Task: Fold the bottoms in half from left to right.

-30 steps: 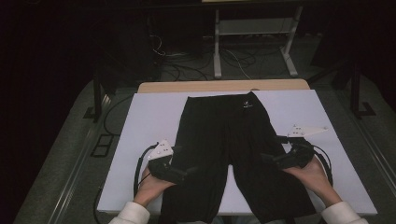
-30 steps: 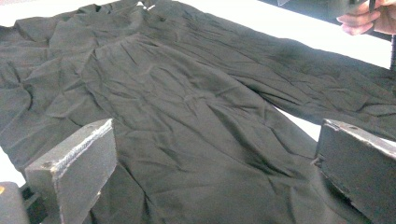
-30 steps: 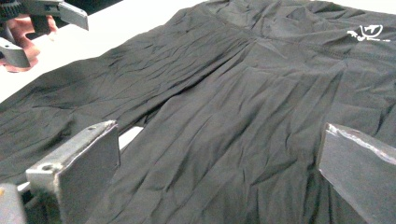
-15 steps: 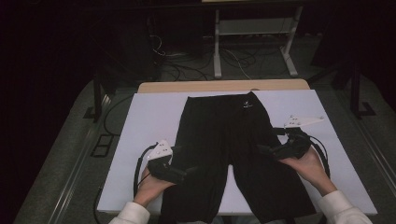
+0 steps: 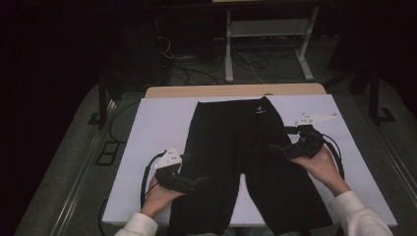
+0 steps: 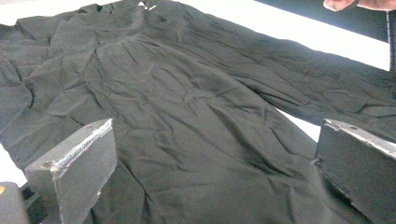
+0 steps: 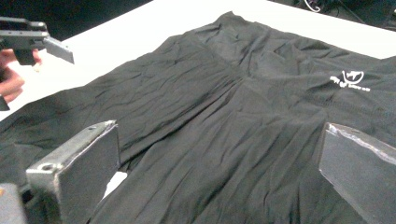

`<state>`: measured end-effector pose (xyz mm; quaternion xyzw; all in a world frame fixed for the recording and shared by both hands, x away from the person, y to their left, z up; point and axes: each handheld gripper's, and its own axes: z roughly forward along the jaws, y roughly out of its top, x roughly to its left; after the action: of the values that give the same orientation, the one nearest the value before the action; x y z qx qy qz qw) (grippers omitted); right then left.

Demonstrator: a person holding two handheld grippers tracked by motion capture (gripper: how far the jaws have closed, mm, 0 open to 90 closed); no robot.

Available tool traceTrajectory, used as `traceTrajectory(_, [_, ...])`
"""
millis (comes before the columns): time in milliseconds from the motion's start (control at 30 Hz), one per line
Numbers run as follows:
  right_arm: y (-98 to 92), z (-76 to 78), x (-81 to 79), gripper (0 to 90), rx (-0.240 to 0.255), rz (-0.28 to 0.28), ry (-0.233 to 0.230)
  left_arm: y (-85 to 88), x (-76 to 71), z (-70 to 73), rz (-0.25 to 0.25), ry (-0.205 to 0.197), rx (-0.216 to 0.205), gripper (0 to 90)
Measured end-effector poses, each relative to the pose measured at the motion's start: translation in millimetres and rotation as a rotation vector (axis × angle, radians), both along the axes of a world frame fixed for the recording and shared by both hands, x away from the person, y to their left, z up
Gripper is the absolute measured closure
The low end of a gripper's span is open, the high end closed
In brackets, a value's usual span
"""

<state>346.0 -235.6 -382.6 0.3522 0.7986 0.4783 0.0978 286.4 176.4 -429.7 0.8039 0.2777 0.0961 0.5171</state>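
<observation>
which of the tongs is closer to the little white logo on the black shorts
The right. The right tongs sit at the shorts' right edge, a little below the logo near the waistband. The left tongs are far down the left leg.

white table (image 5: pixel 157 128), wood strip along far edge. black shorts (image 5: pixel 236 147) lie flat on it, legs overhanging near edge.

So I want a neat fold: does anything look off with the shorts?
Nothing is damaged or spilled. The shorts lie flat on the white table, waistband at the far end, but the fabric is creased all over and the leg hems hang past the near edge. Both grippers, left and right, are open.
</observation>
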Motion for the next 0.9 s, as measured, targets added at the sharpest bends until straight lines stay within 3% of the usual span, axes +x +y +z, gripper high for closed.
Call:
traceTrajectory(600, [23.5,23.5,28.9,0.0,-0.032,0.033,-0.027,0.9,-0.3,-0.2,0.003,0.004,-0.006,0.0])
traceTrajectory(900, [36.9,29.3,44.7,0.0,-0.064,0.038,-0.017,1.1,-0.4,-0.1,0.0,0.006,-0.007,0.0])
